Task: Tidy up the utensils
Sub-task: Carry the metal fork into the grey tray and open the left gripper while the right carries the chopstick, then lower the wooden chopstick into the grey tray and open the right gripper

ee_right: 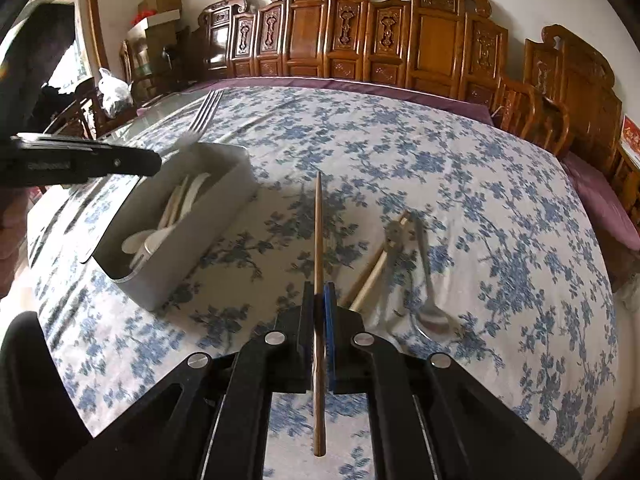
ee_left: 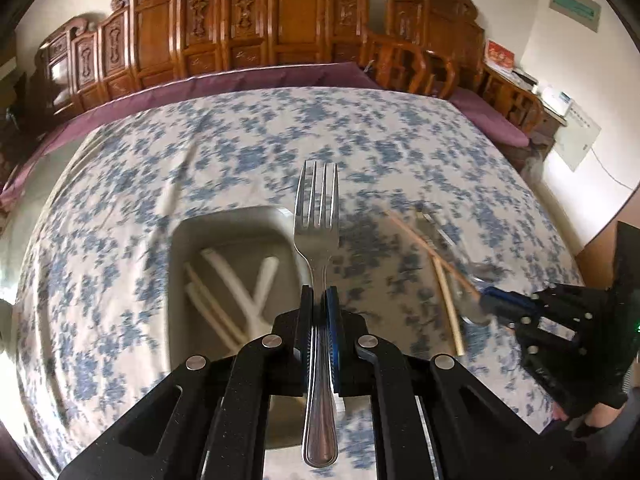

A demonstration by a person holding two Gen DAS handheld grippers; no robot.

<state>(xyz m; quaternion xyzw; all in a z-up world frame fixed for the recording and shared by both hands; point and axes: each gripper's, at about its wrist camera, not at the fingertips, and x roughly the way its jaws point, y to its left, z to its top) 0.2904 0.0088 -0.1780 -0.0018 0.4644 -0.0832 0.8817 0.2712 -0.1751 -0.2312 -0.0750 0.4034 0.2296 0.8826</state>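
Left gripper [ee_left: 320, 304]: jaws closed tight on the neck of a steel fork [ee_left: 318, 216], gripped just below the head; the tines point forward, away from the camera, and the handle runs back between the fingers. The fork is held above a grey rectangular bin [ee_left: 180, 248] on the blue-flowered tablecloth [ee_left: 240, 140]; white utensils [ee_left: 236, 284] lie crossed inside the bin. Right gripper [ee_right: 320, 300]: jaws closed on a single brown chopstick [ee_right: 318, 224], clamped partway along its length, with the long end projecting forward and a shorter end trailing back. On the cloth just right of that gripper lie a metal spoon [ee_right: 430, 304], bowl towards the camera, and some loose pale chopsticks [ee_right: 372, 276], overlapping one another. The exact number of loose pieces cannot be told because of blur.
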